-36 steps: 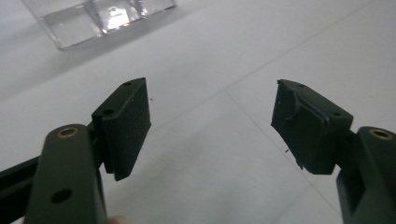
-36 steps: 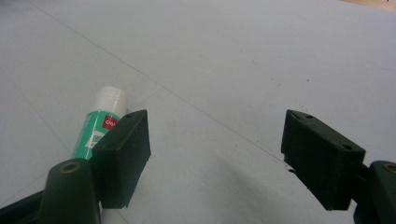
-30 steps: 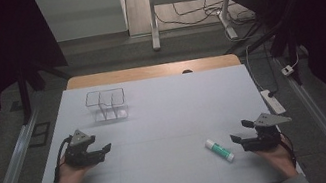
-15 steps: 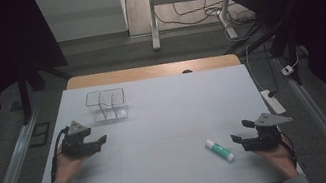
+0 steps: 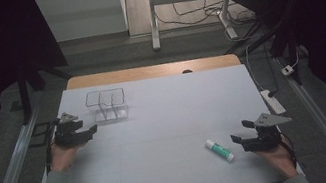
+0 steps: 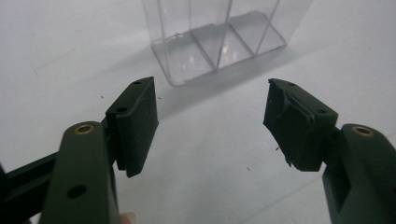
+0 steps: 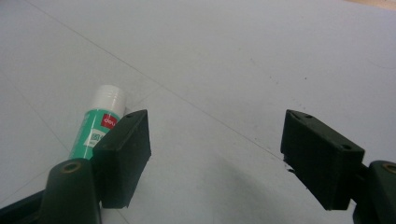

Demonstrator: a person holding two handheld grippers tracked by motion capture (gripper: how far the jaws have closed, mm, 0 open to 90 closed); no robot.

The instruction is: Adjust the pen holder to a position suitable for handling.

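Green-white glue stick [image 5: 219, 149] flat on table [image 5: 166, 121]

The room around the tabletop [image 5: 166, 121] was dim and nearly black at the edges, while its white surface was evenly lit from above. Close up, the tongs looked soft and cast faint shadows.

The glue stick [image 7: 97, 130] has a small red label with white letters that read "deli". Just below the red label there is a small white square code, too blurred to read. No other text can be read in the pictures.
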